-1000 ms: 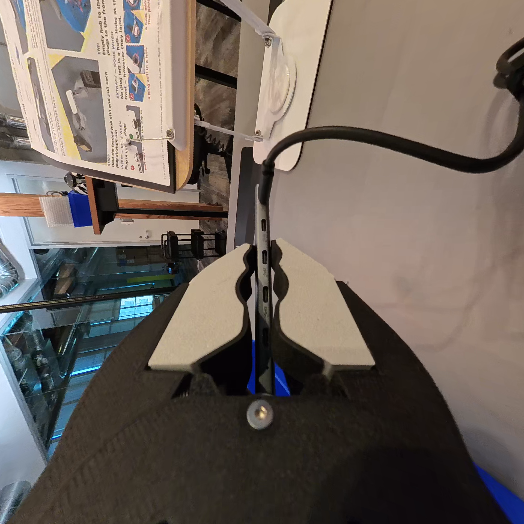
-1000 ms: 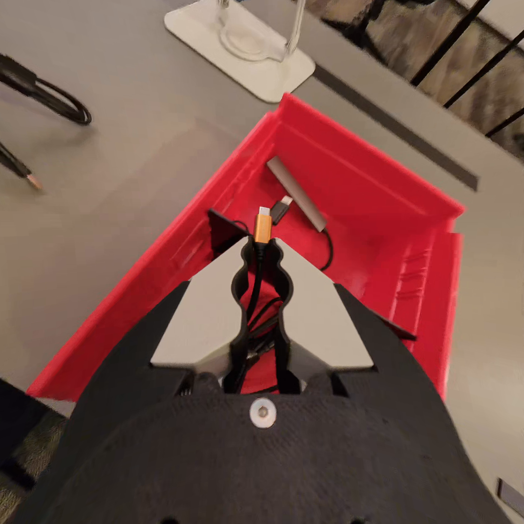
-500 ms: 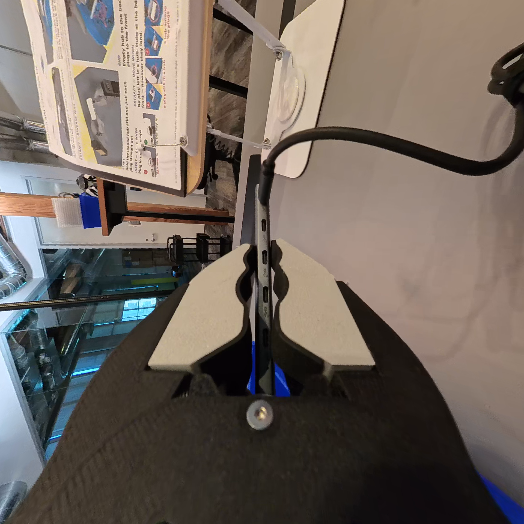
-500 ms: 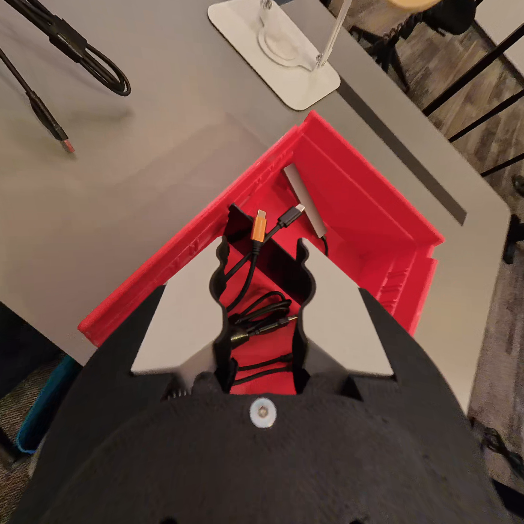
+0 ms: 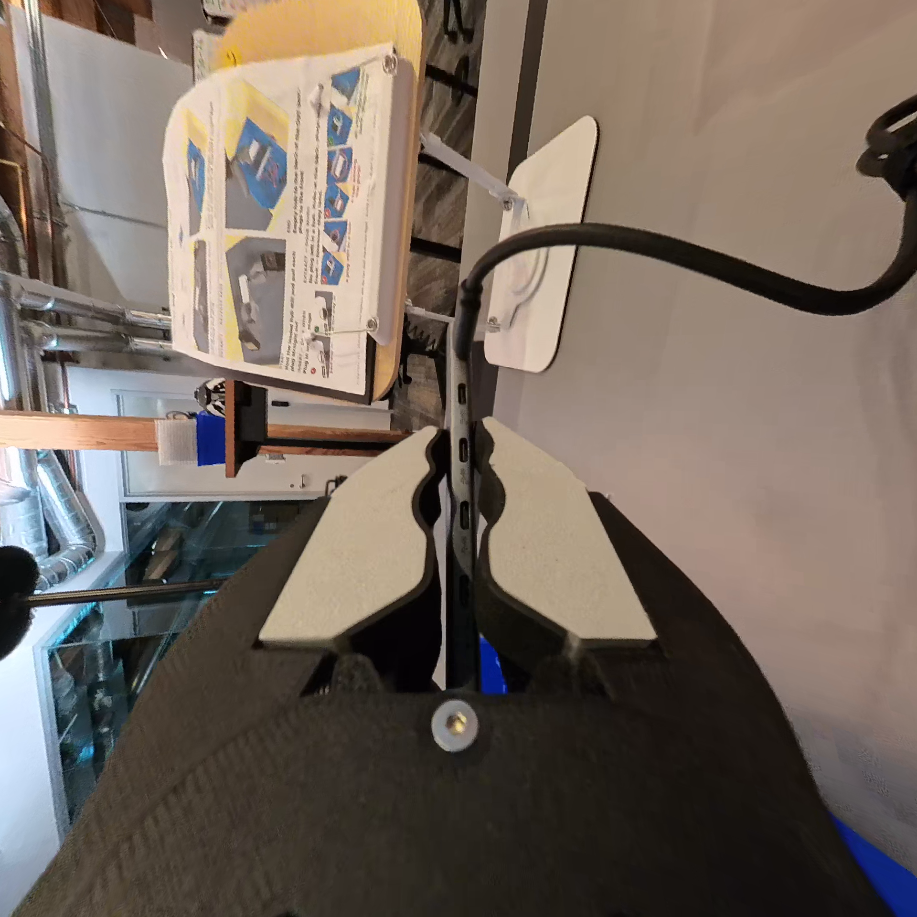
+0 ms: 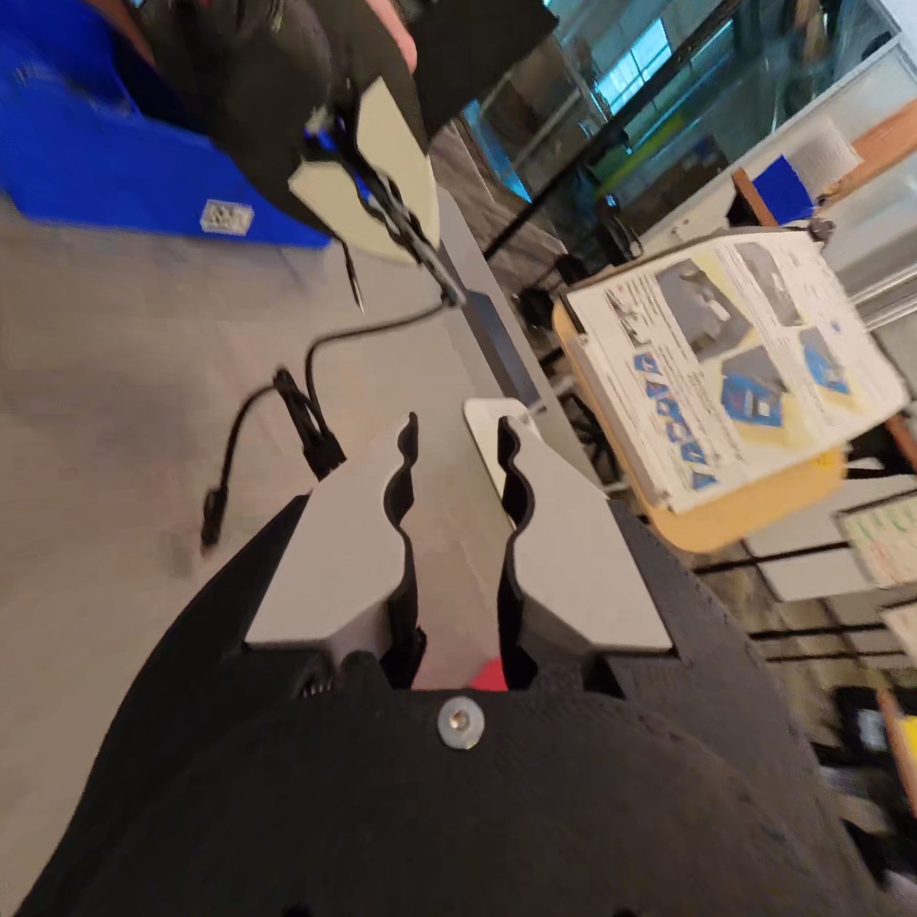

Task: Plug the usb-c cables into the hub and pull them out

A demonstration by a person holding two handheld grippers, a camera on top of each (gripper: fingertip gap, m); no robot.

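Two grippers: you hold one in each hand, and both show in the right wrist view.
Left gripper (image 5: 459, 436): your fingers are clamped on the hub, one grey pad on each flat side, with the hub standing edge-up in the gap.
Hub (image 5: 462, 476): a thin dark grey bar with a row of small ports facing the camera; its far end pokes out past your fingertips, and every port you can see is empty.
Hub cable (image 5: 694, 258): a thick black lead leaves the hub's far end, arches over the grey table (image 5: 744, 446) and runs off toward a bundled coil at the right edge.
Stand base (image 5: 541, 248): a white rounded plate lies on the table beyond the hub, and thin white struts rise from it to an instruction sheet (image 5: 278, 218) on a wooden board.
Blue bin (image 6: 99, 163): it sits at the far left of the table in the right wrist view, just behind your left gripper; the picture is blurred there.
Left gripper from afar (image 6: 397, 218): you can see it pinching the hub above the table, the black lead trailing down to the surface.
Loose plug (image 6: 211, 516): the lead's tied bundle and a free black connector lie on the table, left of your right fingers.
Right gripper (image 6: 456, 422): your fingers stand apart with nothing between them, pointing over the table toward the white base.
Red edge (image 6: 489, 677): a small patch of red shows low between your right fingers; you cannot tell what it is.
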